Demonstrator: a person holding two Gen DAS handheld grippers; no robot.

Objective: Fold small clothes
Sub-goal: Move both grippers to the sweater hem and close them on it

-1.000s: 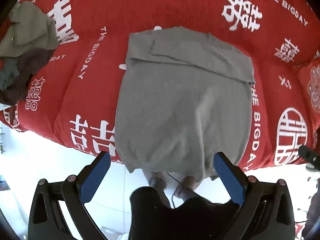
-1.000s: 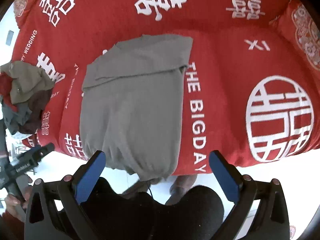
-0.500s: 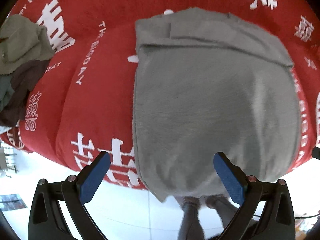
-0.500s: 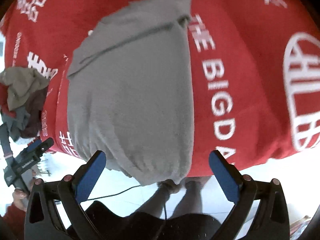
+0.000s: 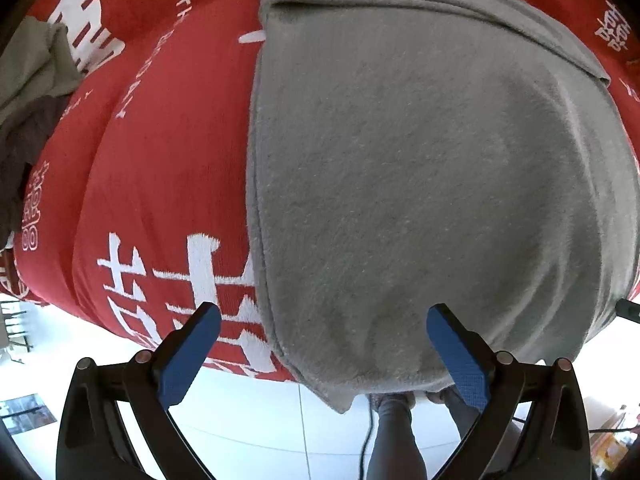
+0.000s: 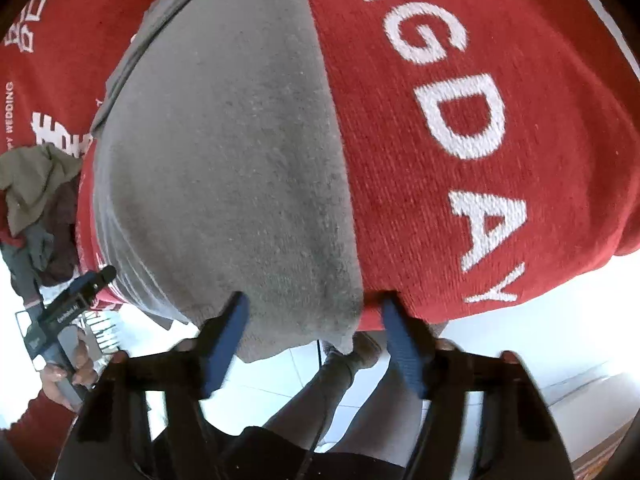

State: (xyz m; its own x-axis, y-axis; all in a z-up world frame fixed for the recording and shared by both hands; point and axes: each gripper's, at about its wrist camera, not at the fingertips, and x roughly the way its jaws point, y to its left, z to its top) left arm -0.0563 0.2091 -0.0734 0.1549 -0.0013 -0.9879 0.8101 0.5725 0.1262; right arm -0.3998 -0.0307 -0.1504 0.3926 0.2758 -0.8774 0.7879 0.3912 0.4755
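Observation:
A grey garment [image 5: 420, 168] lies flat on the red cloth [image 5: 152, 184], its near hem hanging over the front edge; its top part is folded over at the far end. My left gripper [image 5: 320, 344] is open, its blue pads either side of the garment's near left hem corner. My right gripper [image 6: 314, 334] is open but narrower, its pads straddling the garment's [image 6: 224, 168] near right hem corner. Neither holds the fabric. The left gripper also shows in the right wrist view [image 6: 80, 288], held in a hand.
A heap of olive, brown and grey clothes [image 5: 28, 92] lies at the far left of the red cloth, also in the right wrist view [image 6: 36, 200]. White tiled floor [image 5: 248, 420] and the person's legs [image 6: 340, 364] lie below the front edge.
Both grippers have moved down and forward to the garment's near hem. The right gripper's jaws have narrowed around the right corner; the left stays wide open.

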